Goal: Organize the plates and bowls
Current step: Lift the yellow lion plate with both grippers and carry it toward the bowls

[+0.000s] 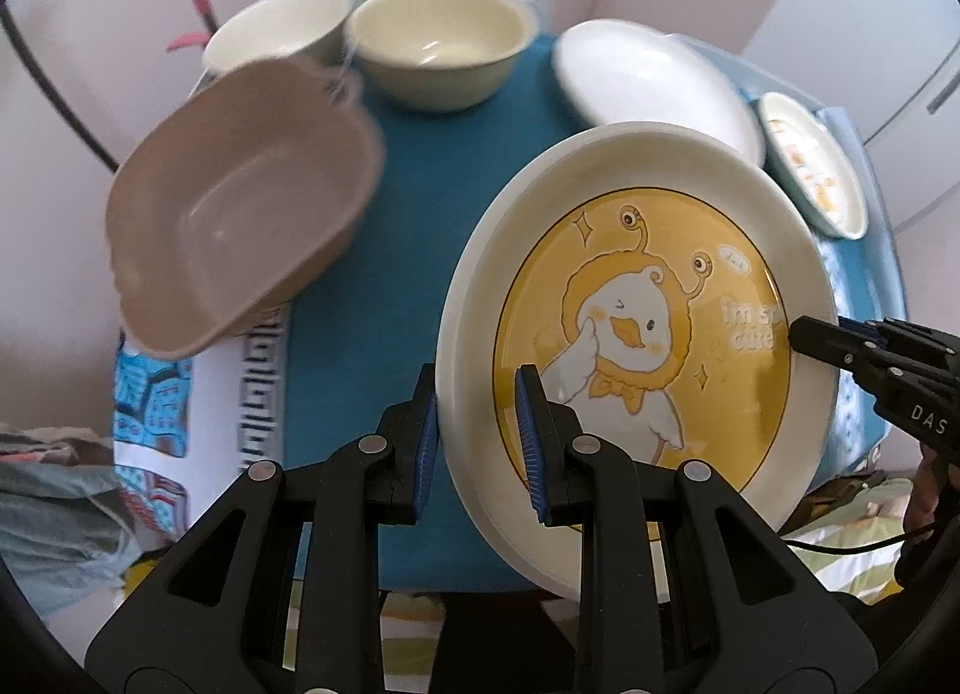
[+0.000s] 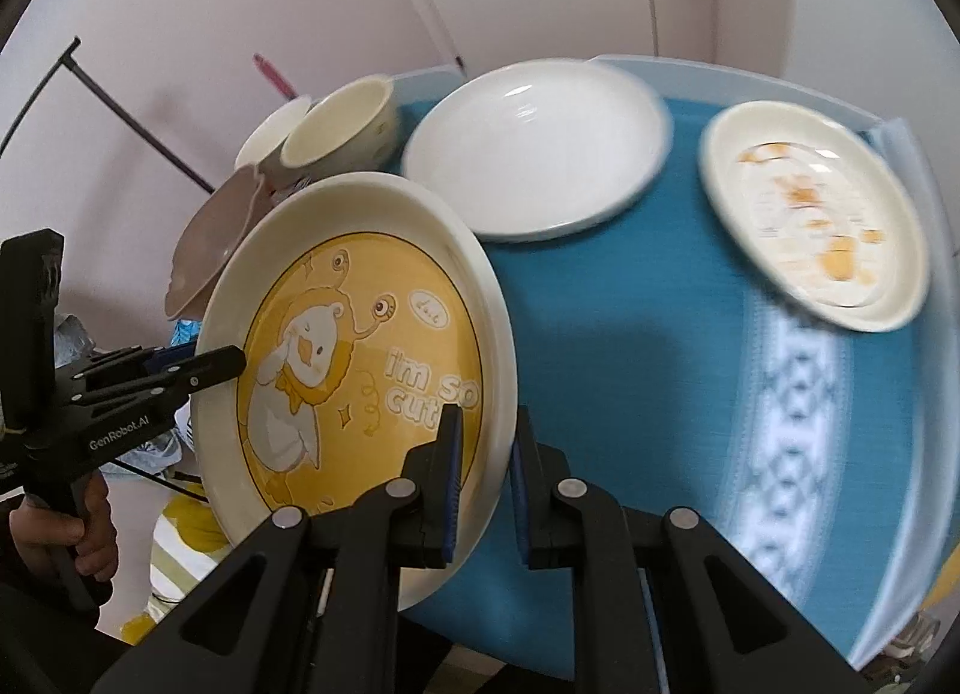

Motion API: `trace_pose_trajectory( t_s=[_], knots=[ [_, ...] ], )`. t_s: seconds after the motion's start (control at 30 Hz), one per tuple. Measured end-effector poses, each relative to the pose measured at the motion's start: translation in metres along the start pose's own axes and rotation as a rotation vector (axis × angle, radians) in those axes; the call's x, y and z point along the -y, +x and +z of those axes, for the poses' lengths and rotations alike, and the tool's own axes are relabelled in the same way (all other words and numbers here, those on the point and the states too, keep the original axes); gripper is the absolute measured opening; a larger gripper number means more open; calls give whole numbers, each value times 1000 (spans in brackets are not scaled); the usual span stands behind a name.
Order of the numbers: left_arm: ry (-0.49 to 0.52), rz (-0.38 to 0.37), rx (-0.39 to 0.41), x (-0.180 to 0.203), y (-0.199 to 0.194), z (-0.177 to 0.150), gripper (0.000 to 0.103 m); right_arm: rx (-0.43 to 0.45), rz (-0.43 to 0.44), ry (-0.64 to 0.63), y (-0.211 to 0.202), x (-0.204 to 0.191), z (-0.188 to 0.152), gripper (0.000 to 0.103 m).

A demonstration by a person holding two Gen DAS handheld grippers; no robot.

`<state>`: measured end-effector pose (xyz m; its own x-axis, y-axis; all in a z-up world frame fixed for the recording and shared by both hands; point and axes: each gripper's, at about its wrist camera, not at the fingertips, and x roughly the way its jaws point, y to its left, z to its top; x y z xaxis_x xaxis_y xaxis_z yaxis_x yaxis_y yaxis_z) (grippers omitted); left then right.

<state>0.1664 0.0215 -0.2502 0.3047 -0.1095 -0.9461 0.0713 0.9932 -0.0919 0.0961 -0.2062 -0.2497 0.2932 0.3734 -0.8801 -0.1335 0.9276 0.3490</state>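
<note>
A white plate with a yellow duck picture (image 1: 648,298) (image 2: 360,346) is held tilted above the blue table. My left gripper (image 1: 477,442) is shut on its left rim, and shows in the right wrist view (image 2: 231,364). My right gripper (image 2: 486,484) is shut on its right rim, and shows in the left wrist view (image 1: 804,334). A plain white plate (image 2: 534,148) (image 1: 654,76) and a plate with orange marks (image 2: 816,220) (image 1: 810,166) lie on the table. Two cream bowls (image 1: 438,40) (image 1: 276,34) stand at the back. A brown bowl (image 1: 240,208) sits at the left edge.
The table has a blue cloth (image 1: 456,166) with patterned ends (image 2: 792,424). A pink wall and white doors stand behind. A black rod (image 2: 132,112) leans at the left. Bedding and clutter lie below the table edges.
</note>
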Motion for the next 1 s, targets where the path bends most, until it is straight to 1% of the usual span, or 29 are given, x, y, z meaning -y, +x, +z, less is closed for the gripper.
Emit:
trace_pose_trajectory(
  t_s=[0.13,0.23,0.4,0.57,0.6,0.67,0.8,0.83,0.9,0.93,0.97,1.0],
  knots=[
    [-3,-8,-39,-29,18,-6,22,-24,-11,8,23,-20,3,14],
    [11,-22,-44,-36,25,-10,22,-25,-25,25,33,-25,6,14],
    [26,-46,-30,-38,26,-11,22,-28,-43,39,42,-24,4,14],
    [54,-53,-22,-37,22,-13,22,-42,-50,52,44,-19,2,14],
    [53,-53,-19,-40,19,-20,22,-48,-52,56,44,-19,1,14],
    [64,-46,-19,-42,19,-17,22,-52,-52,63,47,-19,2,14],
    [82,-24,-24,-33,19,-18,24,-52,-58,69,48,-19,3,14],
    [84,-21,-23,-31,19,-18,26,-51,-59,69,50,-21,4,14],
    [88,-9,-22,-29,19,-19,37,-49,-58,70,50,-22,4,14],
    [90,-3,-18,-29,19,-19,58,-46,-56,72,51,-22,4,14],
    [91,5,-7,-28,17,-20,76,-43,-55,74,51,-22,3,14],
    [93,10,8,-27,15,-21,80,-40,-52,75,50,-22,2,14]
  ],
)
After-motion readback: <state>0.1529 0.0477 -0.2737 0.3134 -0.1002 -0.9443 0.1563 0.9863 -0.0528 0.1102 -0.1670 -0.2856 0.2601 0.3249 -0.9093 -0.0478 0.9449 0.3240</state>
